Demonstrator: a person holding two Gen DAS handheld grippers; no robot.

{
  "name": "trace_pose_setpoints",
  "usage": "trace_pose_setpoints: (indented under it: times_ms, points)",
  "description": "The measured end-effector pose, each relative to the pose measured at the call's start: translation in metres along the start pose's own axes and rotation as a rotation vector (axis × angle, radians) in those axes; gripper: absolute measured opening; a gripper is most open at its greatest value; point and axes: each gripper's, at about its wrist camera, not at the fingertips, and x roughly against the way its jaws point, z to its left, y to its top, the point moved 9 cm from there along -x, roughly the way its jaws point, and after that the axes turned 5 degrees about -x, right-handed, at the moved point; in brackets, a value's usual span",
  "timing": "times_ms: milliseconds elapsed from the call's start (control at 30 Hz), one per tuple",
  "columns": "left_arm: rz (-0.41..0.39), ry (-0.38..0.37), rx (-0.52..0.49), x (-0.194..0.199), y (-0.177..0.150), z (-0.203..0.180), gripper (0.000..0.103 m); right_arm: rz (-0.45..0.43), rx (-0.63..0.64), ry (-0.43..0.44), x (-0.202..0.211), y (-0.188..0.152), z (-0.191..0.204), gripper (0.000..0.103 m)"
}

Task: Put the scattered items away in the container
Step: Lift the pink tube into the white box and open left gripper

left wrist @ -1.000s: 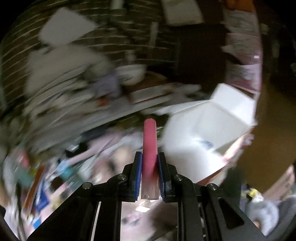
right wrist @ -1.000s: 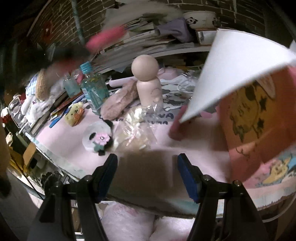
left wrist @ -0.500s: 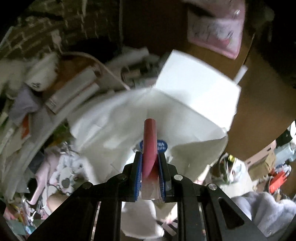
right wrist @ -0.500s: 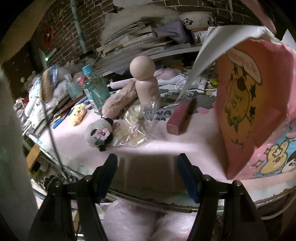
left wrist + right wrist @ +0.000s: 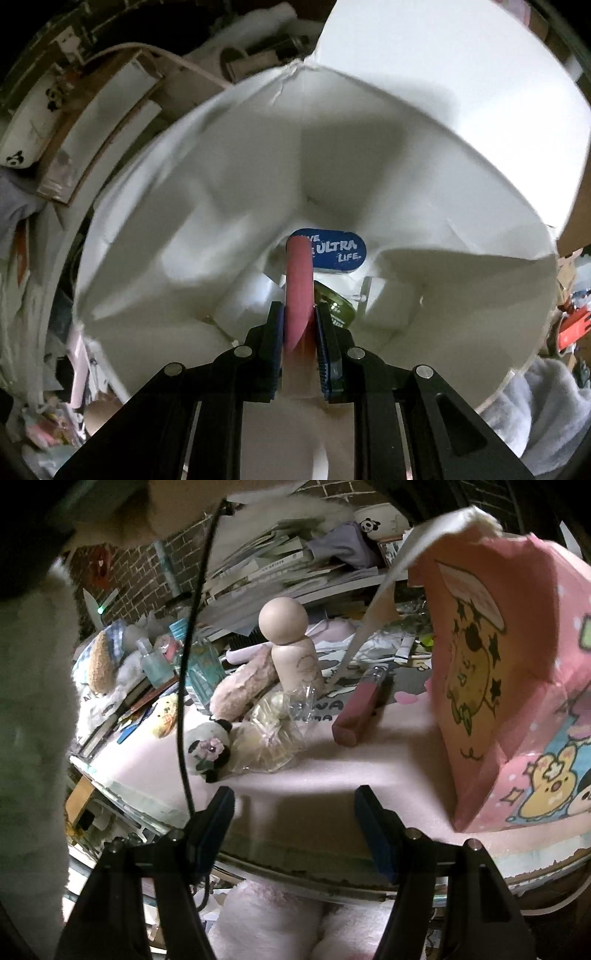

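Observation:
My left gripper [image 5: 299,325] is shut on a pink tube [image 5: 298,291] and points down into the open paper bag, whose white inside [image 5: 221,206] fills the left wrist view. A blue tin [image 5: 334,250] lettered "ULTRA LIFE" and a green item [image 5: 338,304] lie at the bag's bottom. My right gripper [image 5: 295,812] is open and empty at the table's near edge. In the right wrist view the pink cartoon bag [image 5: 509,686] stands at the right. On the pink mat lie a pink tube [image 5: 360,710], a wooden peg doll [image 5: 291,646], a clear wrapped packet [image 5: 271,731] and a panda plush [image 5: 207,749].
A fuzzy pink item [image 5: 240,694], a teal bottle [image 5: 201,664] and a small yellow plush [image 5: 166,712] sit at the left of the mat. Stacked papers and a panda bowl [image 5: 380,522] fill the shelf behind. A black cable [image 5: 184,683] hangs in front.
My left gripper has carried the pink tube from over the cluttered table to above the bag and then down into its mouth. The right gripper has stayed open at the table edge.

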Motion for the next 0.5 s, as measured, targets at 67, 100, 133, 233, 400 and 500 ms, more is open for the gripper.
trace_pose_setpoints:
  times_ms: [67, 100, 133, 233, 400, 500]
  points:
    - [0.0, 0.002, -0.002, -0.001, 0.0, 0.001, 0.011, 0.001, -0.004, 0.004, 0.0, 0.0, 0.0, 0.064]
    - [0.003, 0.001, -0.002, -0.001, -0.001, 0.001, 0.011, 0.001, -0.007, 0.007, 0.001, 0.0, -0.001, 0.064]
    - [0.006, 0.001, -0.001, -0.002, -0.002, 0.001, 0.011, 0.001, -0.008, 0.009, 0.001, 0.0, -0.001, 0.064]
    - [0.004, 0.004, 0.002, -0.001, -0.004, 0.002, 0.012, 0.001, -0.01, 0.009, 0.001, 0.0, -0.001, 0.064]
    - [-0.004, 0.003, 0.005, 0.001, -0.008, 0.002, 0.012, 0.0, -0.012, 0.009, 0.001, 0.0, -0.001, 0.064]
    - [-0.013, -0.004, 0.004, 0.004, -0.01, 0.002, 0.013, -0.001, -0.014, 0.008, 0.002, 0.0, -0.001, 0.064]
